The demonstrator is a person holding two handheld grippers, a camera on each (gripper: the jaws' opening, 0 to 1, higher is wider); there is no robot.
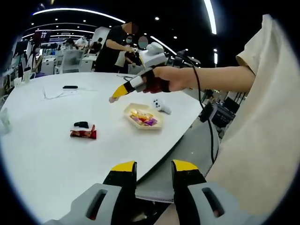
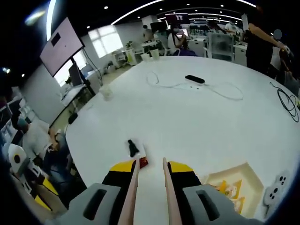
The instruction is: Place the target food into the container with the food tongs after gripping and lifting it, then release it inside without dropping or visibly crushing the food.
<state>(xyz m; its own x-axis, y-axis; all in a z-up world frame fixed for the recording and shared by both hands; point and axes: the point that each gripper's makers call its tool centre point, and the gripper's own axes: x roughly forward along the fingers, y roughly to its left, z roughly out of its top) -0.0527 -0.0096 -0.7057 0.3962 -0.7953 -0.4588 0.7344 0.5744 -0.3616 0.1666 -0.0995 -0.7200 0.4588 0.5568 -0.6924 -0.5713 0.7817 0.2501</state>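
Big white table (image 2: pixel 225 126), my right gripper (image 2: pixel 150 165) clamps the tongs (image 2: pixel 149 197) short of the red snack (image 2: pixel 143 162); the left gripper (image 1: pixel 153 169) is agape; I might overshoot.

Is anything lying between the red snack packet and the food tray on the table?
No. In the left gripper view, the stretch of white table between the red snack packet and the food tray is bare.
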